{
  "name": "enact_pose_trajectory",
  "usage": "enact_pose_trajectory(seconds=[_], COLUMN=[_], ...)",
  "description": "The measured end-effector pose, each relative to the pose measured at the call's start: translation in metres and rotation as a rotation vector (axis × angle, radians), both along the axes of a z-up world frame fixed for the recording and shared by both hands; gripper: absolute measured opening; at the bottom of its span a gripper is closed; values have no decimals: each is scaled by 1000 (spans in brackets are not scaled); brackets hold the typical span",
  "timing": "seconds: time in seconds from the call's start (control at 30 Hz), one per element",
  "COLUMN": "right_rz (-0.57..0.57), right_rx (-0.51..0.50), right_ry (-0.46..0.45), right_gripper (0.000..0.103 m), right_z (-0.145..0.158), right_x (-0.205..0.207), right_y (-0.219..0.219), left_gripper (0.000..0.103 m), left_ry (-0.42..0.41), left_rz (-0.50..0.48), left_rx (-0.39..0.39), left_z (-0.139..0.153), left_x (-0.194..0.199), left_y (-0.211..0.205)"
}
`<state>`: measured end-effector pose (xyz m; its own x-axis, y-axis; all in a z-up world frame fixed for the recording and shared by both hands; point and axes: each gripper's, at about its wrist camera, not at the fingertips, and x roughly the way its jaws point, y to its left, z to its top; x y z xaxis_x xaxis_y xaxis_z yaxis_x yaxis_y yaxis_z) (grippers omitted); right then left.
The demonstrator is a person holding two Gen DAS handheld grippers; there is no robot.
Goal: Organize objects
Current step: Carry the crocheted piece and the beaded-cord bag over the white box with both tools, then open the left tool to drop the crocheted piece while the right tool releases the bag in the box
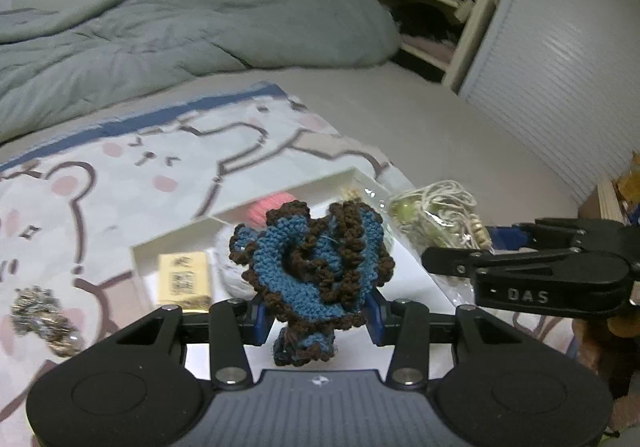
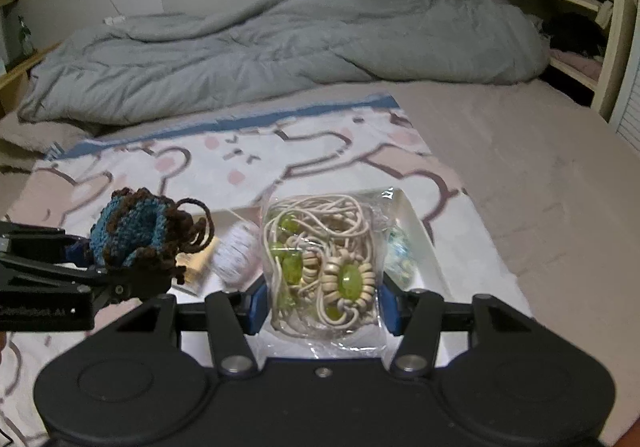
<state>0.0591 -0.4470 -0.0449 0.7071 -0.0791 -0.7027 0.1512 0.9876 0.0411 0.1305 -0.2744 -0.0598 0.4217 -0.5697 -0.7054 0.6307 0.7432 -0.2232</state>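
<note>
The left gripper (image 1: pixel 318 321) has its blue-padded fingers clamped on the lower stub of a ruffled blue and brown crocheted flower (image 1: pixel 316 267), whose frilled head stands up and forward of the fingertips, raised above the shallow white cardboard tray (image 1: pixel 244 207) on the bear-printed pink and white cloth (image 1: pixel 120 167). The right gripper (image 2: pixel 323 309) is closed on the sides of a clear plastic bag of cream cord and green beads (image 2: pixel 324 267), which stands between the pads with its long side upright and hangs over the tray's right half. The tray lies ahead of and below both loads, so each needs only a forward and downward move; the left gripper looks nearer the left compartments, the right nearer the right end. The flower hides most of a pink knitted piece (image 1: pixel 264 207) and a white ball of yarn (image 2: pixel 236 251); the bag masks the tray floor behind it, so which compartments are free cannot be told. A yellow printed card (image 1: pixel 184 277) lies in the near-left compartment, and a blurred metallic cluster (image 1: pixel 44 313) sits on the cloth outside it.
</note>
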Motion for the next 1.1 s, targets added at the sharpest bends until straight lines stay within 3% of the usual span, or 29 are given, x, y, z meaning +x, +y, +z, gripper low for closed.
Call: enact_pose_trajectory(seconds=[0.17,0.37,0.63,1.0,1.1], right_rz=[-18,-15,-8,83,80], right_rx=[-16,-31,-43,-57,-97], right_ry=[68,163,242,236,245], right_gripper=[55,55,55,56,63], right_z=[-22,-51,-72,-71,-72], right_x=[3,6,7,4,5], right_y=[-21,-41,-56,-46,-43], left_gripper=[46,46,46,50,52], left_ry=[33,109,215,287,301], left_rz=[-66,-77,-71,-67,-74], left_rx=[62,84,47,30,38], left_z=[-20,-47,-70,-85,-88], left_x=[-4,-7,-9,-14,-16], left_y=[-26,-46,-63,-73,-73])
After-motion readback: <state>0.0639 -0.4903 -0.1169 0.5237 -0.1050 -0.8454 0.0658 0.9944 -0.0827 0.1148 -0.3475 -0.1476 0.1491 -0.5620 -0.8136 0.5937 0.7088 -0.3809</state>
